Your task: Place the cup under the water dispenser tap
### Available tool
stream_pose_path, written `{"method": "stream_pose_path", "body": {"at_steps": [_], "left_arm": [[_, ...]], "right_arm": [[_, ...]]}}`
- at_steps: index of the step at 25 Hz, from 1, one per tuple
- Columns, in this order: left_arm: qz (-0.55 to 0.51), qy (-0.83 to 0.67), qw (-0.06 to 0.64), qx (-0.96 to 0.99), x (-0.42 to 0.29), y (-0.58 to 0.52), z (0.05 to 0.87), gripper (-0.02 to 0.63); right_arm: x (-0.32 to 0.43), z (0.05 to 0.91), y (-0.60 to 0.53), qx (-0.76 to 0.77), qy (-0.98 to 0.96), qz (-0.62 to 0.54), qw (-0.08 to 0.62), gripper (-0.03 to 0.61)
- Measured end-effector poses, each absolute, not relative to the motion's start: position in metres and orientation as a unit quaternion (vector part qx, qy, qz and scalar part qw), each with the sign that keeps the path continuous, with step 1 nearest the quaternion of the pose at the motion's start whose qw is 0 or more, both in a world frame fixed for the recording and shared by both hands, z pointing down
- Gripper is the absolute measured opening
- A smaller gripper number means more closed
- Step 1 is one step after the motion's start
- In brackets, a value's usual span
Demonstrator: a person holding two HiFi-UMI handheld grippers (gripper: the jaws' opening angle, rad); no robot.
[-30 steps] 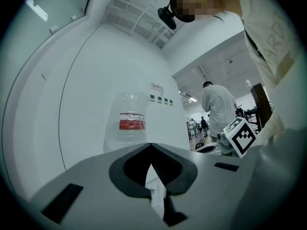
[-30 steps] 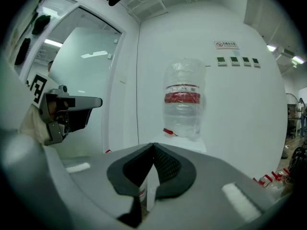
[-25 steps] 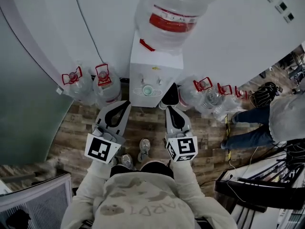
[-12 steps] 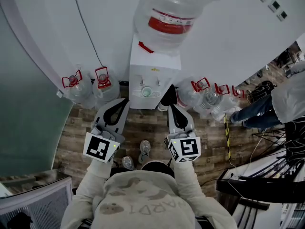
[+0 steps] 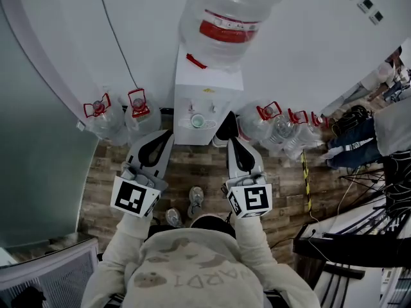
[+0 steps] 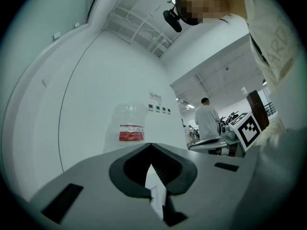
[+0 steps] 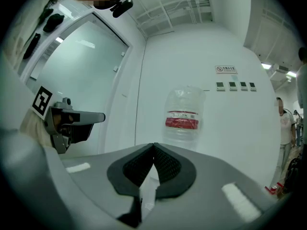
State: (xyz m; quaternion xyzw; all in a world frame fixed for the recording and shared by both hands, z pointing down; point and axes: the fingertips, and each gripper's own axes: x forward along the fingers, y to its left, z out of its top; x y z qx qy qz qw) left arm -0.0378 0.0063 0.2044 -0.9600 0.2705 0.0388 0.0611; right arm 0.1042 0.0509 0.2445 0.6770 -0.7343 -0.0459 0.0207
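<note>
Hovering clenched and empty, left tongs point(image 5: 169, 134) and right tongs point(image 5: 230, 140) are facing the cup point(image 5: 198, 120), seemingly under the dispenser point(image 5: 207, 85) tap; any forward drift is risking tipping it.

The head view looks steeply down from over the person point(image 5: 190, 268) onto the left gripper point(image 5: 167, 135), right gripper point(image 5: 232, 140) and dispenser point(image 5: 207, 98). Each gripper view sits close behind its own jaws and faces level toward the wall point(image 5: 128, 31). All three share the bottle point(image 5: 225, 21); each gripper view catches the other gripper at its edge.
</note>
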Motion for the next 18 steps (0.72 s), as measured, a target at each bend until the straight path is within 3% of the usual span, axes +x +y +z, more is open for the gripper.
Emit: {"method": "stream_pose_path", "body": {"at_steps": [18], "left_arm": [[0.046, 0.283, 0.057, -0.956, -0.053, 0.019, 0.202, 0.006]], "right_arm": [[0.099, 0.231, 0.075, 0.686, -0.725, -0.065, 0.011, 0.009]]}}
